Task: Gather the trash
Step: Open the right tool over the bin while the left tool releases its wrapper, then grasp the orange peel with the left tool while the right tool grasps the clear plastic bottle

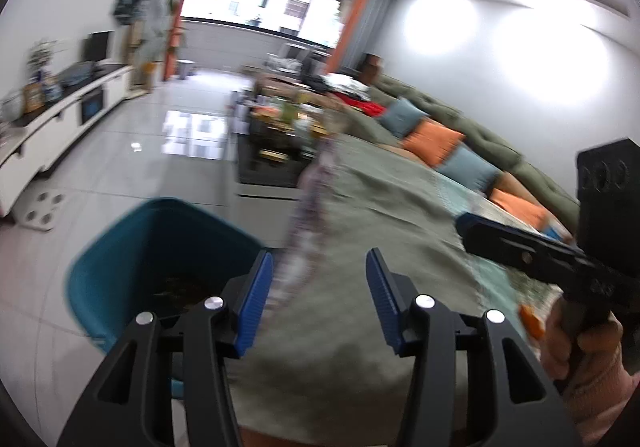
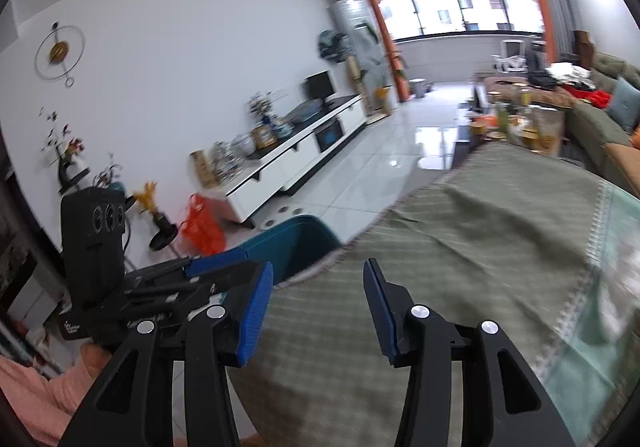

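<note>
Both your tongs, left gripper (image 1: 319, 293) and right gripper (image 2: 318, 301), gape empty; that blurred strip (image 1: 308, 203), maybe a light flimsy wrapper, dangles beside the teal bin (image 1: 160, 247) — pinch its middle

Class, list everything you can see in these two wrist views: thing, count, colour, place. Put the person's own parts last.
Bin: one, teal, on the floor beside the covered surface; brown contents inside, too blurred to name.
Cloth cover: one, grey-green, under both grippers.
Sofa: one, olive, along the right wall.
Cushions: several, orange and blue, on the sofa.
Coffee table: one, dark, cluttered, beyond the cloth.
TV cabinet: one, white with dark top, left wall.
Plastic bag: one, orange, floor by the cabinet.
Wall clock: one, gold centre.
Left gripper: blue pads, open, nothing between.
Right gripper: same, open.
Sleeve: pink.
</note>
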